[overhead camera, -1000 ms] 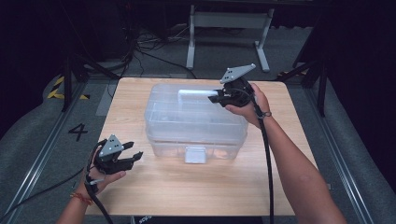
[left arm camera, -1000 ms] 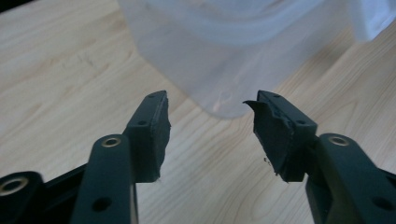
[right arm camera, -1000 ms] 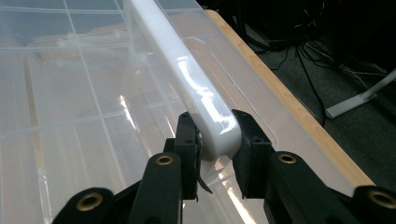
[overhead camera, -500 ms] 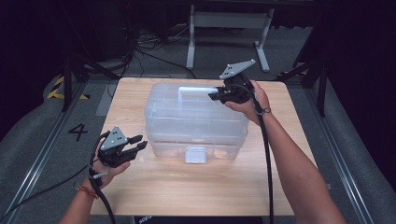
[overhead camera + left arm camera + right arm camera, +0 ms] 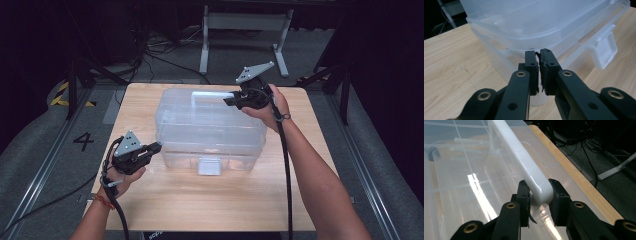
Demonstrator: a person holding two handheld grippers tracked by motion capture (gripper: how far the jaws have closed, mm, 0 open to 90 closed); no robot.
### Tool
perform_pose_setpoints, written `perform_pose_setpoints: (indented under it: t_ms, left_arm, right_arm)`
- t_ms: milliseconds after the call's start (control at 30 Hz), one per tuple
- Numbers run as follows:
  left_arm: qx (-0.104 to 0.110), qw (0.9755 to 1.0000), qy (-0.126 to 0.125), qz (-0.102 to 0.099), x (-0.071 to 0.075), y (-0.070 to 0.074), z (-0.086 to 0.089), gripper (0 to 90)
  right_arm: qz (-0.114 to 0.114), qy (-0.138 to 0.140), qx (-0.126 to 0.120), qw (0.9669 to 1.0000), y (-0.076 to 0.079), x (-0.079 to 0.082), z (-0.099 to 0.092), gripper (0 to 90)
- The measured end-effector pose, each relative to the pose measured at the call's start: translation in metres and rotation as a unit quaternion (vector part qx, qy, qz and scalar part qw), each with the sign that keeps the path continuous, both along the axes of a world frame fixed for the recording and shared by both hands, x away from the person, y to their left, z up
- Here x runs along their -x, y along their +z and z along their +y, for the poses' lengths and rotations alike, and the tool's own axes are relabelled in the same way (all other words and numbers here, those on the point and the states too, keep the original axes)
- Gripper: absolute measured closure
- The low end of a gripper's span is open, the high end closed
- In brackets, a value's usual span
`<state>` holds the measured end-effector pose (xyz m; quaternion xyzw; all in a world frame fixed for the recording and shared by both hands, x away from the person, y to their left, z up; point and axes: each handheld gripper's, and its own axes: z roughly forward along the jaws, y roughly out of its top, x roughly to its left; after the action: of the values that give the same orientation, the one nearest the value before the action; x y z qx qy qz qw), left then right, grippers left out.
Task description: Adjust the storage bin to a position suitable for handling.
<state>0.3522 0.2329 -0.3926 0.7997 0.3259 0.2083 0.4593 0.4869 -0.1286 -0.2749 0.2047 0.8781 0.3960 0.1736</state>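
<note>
So far the right gripper [image 5: 537, 195] clamps the clear storage box's [image 5: 210, 125] white handle [image 5: 524, 162], the left gripper [image 5: 538, 63] has just closed empty beside the box's near corner, and the front latch [image 5: 209, 166] looks undone.

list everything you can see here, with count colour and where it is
storage box: 1, clear plastic, middle of the table
box handle: 1, white, on the lid's far side
front latch: 1, whitish, on the box's near side
table: 1, light wood, centre of the high view
metal stand: 1, grey, on the floor beyond the table
floor number 4: 1, black, left of the table
left hand-held gripper: 1, black, at the box's near left corner, jaws shut on nothing
right hand-held gripper: 1, black, jaws shut on the box handle
forearms: 2, entering from the bottom
</note>
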Motion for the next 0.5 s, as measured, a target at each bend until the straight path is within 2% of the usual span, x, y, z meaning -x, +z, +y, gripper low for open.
perform_pose_setpoints:
  t_ms: [133, 333, 433, 500]
  left_arm:
    - [0.004, 1.0000, 0.003, -0.002, 0.000, 0.000, 0.001, 88.5]
    - [0.004, 1.0000, 0.005, -0.004, 0.000, 0.004, 0.000, 89.4]
    - [-0.001, 1.0000, 0.004, -0.006, -0.001, 0.005, -0.002, 89.4]
    - [-0.002, 1.0000, 0.003, -0.006, -0.001, 0.006, -0.002, 89.5]
  right_arm:
    - [-0.003, 0.002, 0.003, 1.0000, 0.001, 0.001, 0.000, 72.3]
    - [-0.015, -0.004, -0.014, 0.9998, 0.006, 0.005, -0.010, 70.5]
    - [-0.033, -0.014, -0.003, 0.9993, 0.010, 0.010, -0.015, 66.7]
    - [-0.037, -0.021, -0.020, 0.9989, 0.013, 0.014, -0.025, 66.1]
